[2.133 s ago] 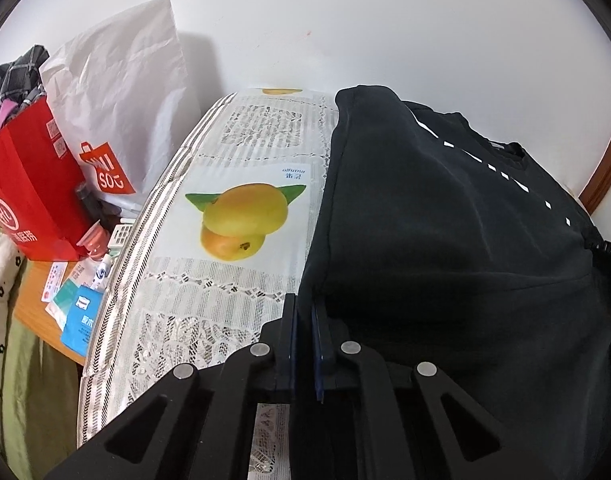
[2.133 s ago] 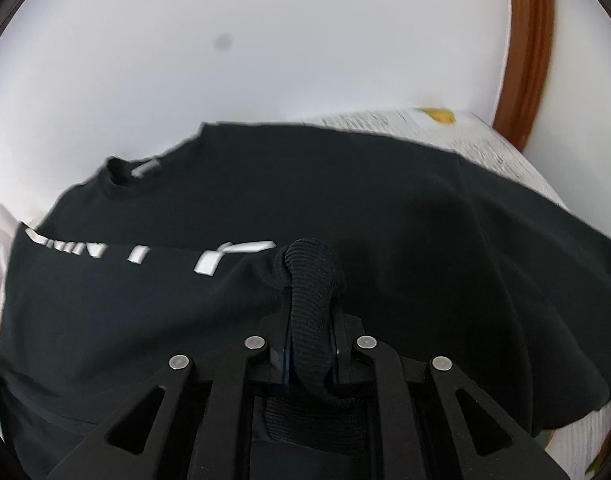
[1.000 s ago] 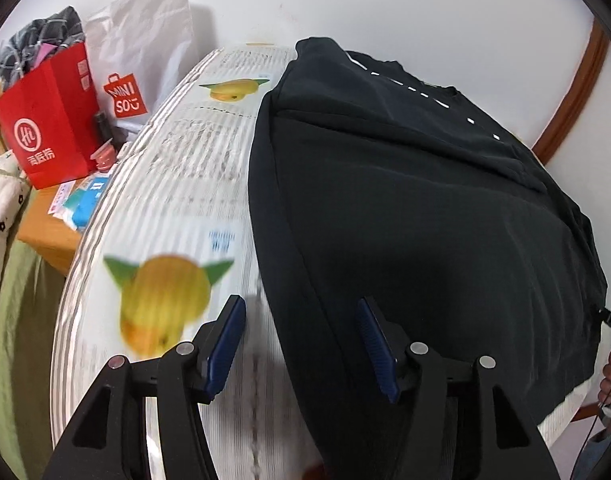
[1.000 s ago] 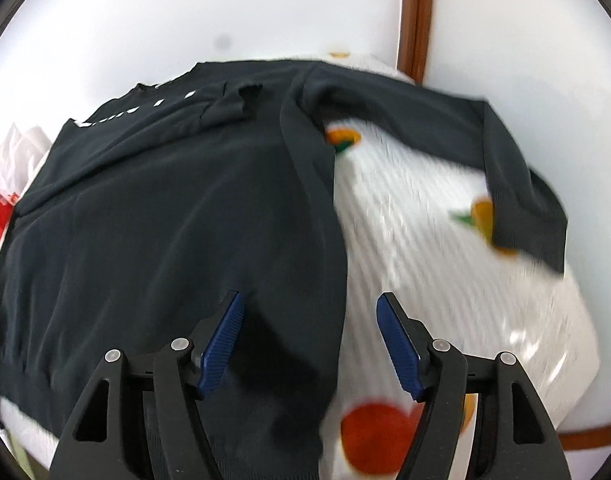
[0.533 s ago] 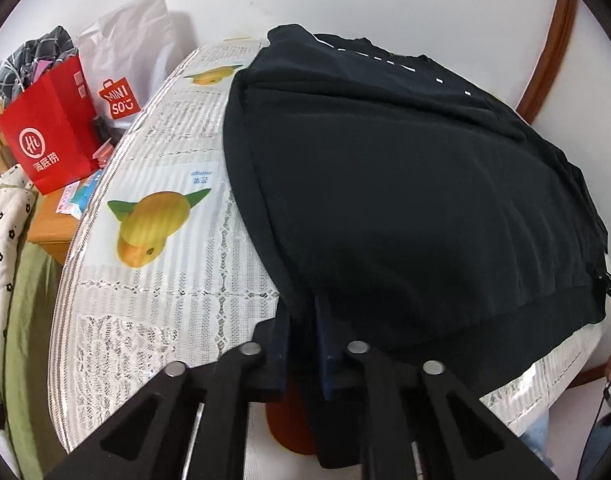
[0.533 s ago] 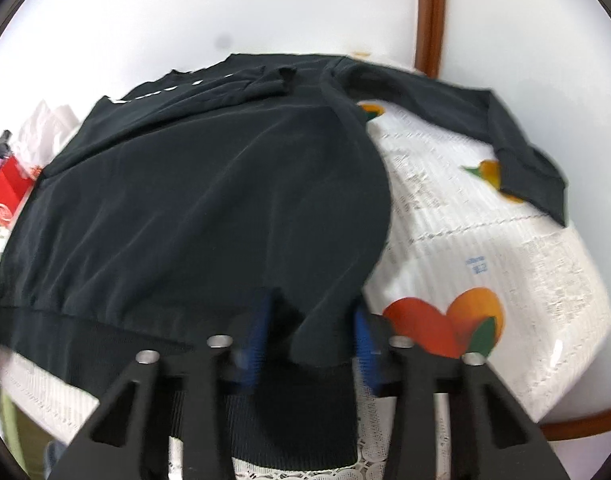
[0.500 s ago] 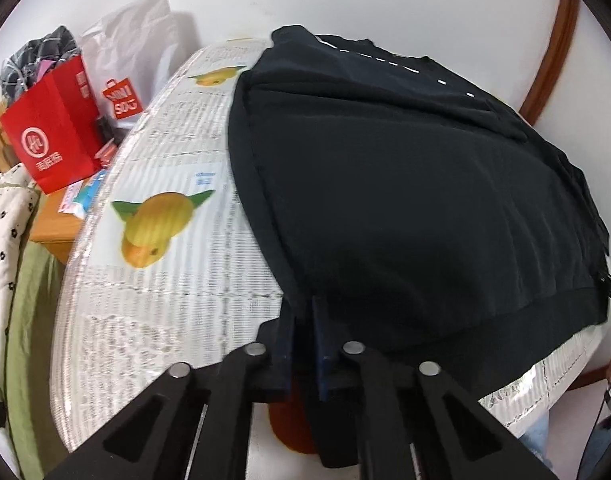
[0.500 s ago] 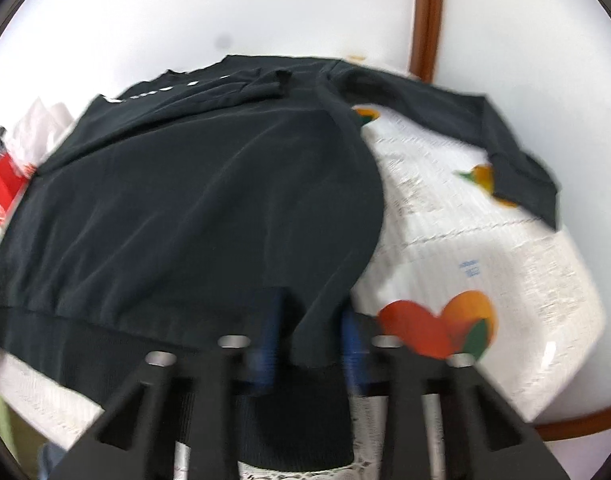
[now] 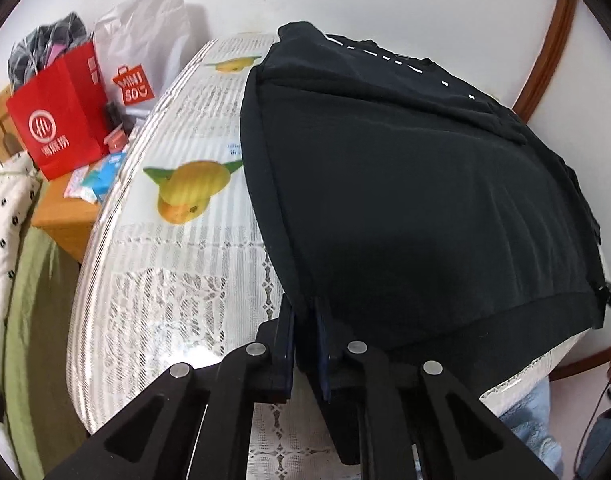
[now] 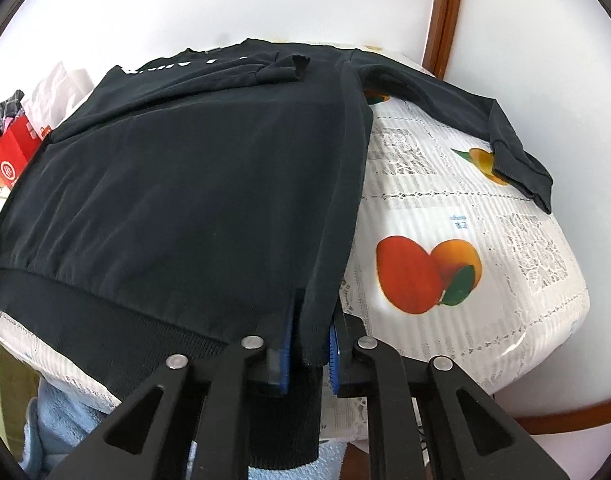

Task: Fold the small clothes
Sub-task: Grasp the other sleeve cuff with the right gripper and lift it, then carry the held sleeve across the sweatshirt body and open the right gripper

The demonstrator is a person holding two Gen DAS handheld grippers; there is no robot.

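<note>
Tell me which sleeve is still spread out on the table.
The sleeve right of the sweater, its cuff over a printed fruit. The other sleeve is folded across the chest.

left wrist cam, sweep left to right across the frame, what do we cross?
Red paper bag → white Miniso bag → mango print on the tablecloth → black sweatshirt, its near hem corner pinched in the left gripper → brown wooden trim on the wall.
</note>
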